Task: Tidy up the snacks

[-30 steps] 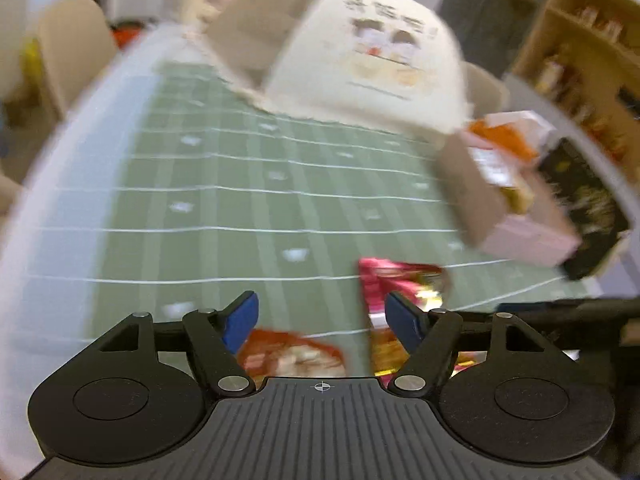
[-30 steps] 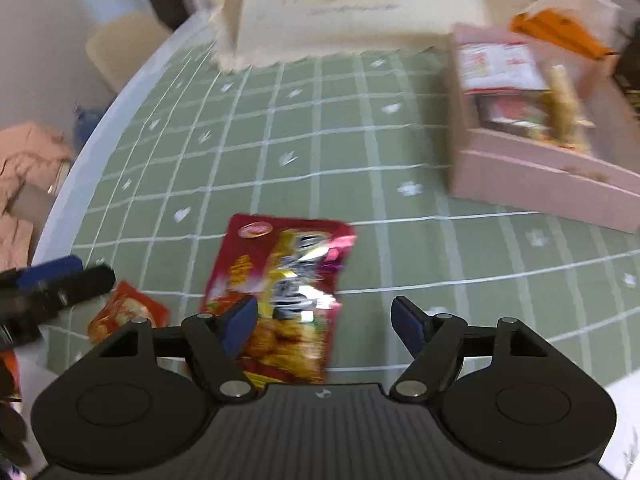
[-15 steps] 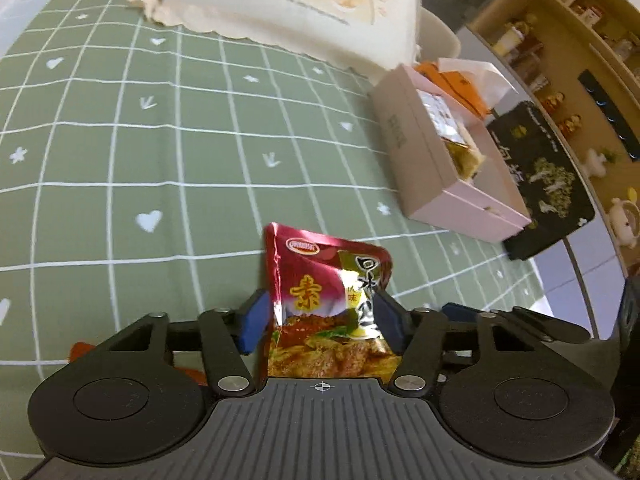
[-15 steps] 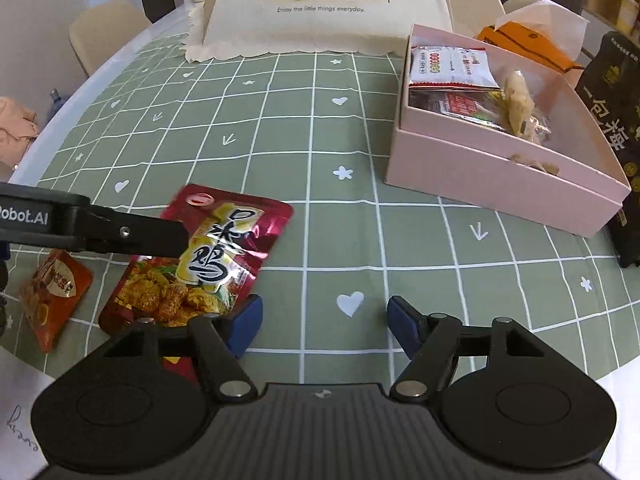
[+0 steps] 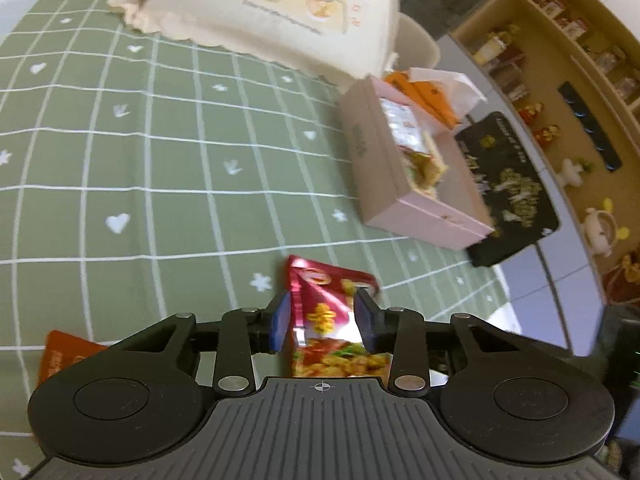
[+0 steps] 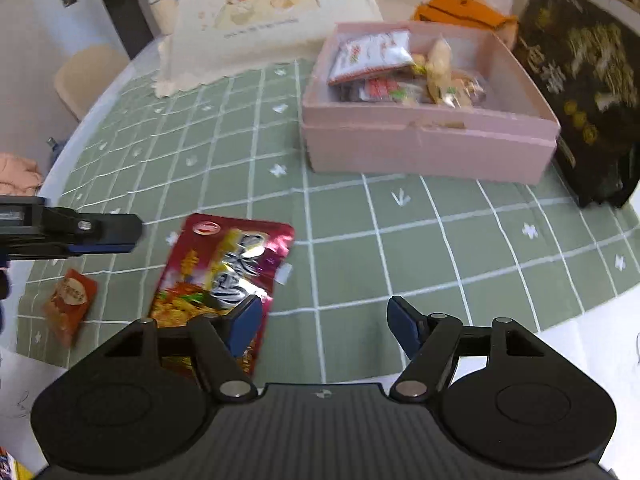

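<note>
Your left gripper: jaws clamped on red snack pkt. Your right gripper: jaws apart, nothing between; pink box ahead.

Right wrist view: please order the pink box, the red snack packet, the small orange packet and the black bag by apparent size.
1. pink box
2. black bag, cut by the frame, so the ranking against the box is unsure
3. red snack packet, nearer the camera
4. small orange packet
</note>
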A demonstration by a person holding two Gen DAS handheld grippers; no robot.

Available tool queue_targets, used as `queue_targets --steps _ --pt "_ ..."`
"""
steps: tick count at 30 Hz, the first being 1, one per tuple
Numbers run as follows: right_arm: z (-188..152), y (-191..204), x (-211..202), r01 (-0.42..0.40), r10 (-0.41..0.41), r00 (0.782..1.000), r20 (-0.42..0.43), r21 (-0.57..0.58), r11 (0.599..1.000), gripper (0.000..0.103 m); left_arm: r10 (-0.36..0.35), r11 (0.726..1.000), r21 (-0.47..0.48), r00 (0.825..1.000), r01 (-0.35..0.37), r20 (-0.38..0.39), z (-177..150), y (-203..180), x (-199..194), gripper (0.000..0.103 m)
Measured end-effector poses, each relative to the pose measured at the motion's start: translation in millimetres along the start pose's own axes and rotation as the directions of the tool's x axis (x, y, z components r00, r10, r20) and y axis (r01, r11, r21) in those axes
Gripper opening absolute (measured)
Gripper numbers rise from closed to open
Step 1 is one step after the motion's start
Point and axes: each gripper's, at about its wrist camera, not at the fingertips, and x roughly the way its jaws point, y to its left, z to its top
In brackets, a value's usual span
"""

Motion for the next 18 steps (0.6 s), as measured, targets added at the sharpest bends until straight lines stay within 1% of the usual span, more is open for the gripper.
queue_targets --steps 2,4,7,8,9,10,12,15,18 --pt "-0.1 6.7 7.7 0.007 -0.007 1.0 -0.013 -0.025 1.0 0.07 0.012 1.0 -0.003 1.0 -0.012 -0.01 -0.8 2.8 3.8 0.04" --pt "-3.3 10.7 16.6 0.017 -0.019 0.999 -0.032 -0.039 0.999 0.068 0.013 1.0 0.014 1.0 -0.013 -0.022 -2.2 2.3 9.3 0.04" --pt "-6.9 11.9 19.6 0.022 -0.023 1.0 -0.019 -0.048 0.999 0.068 0.022 0.999 0.049 0.999 -0.02 -0.041 -5.2 3.0 22.7 0.04" --pt "-6.1 12.5 20.6 0.023 -0.024 1.0 -0.018 -0.054 0.998 0.068 0.029 0.999 0.048 0.998 -0.026 -0.051 -6.2 4.3 28.8 0.04" --pt "-6.2 11.9 19.8 0.021 -0.022 1.0 -0.018 -0.058 0.998 0.068 0.018 0.999 0.042 0.998 -0.016 -0.055 -7.9 5.5 32.3 0.039" --pt "-5.6 11.0 20.1 0.016 -0.018 1.0 -0.019 -0.058 0.998 0.068 -0.016 0.999 0.027 0.998 0.017 -0.057 -8.7 5.6 35.1 0.039" --pt "-5.3 9.4 20.1 0.019 -0.02 1.0 -0.018 -0.059 0.998 0.069 -0.067 0.998 0.003 0.994 0.068 -0.092 -9.6 3.0 39.4 0.04" --pt "-7.0 7.3 19.4 0.027 -0.028 0.999 -0.015 -0.067 0.997 0.069 -0.079 0.995 0.046 0.992 0.084 -0.102 -10.1 -10.1 32.8 0.039" --pt "-9.1 1.2 10.3 0.003 -0.004 1.0 -0.015 -0.048 0.999 0.069 -0.138 0.989 0.041 0.985 0.143 -0.106 -7.0 -21.5 21.4 0.035"
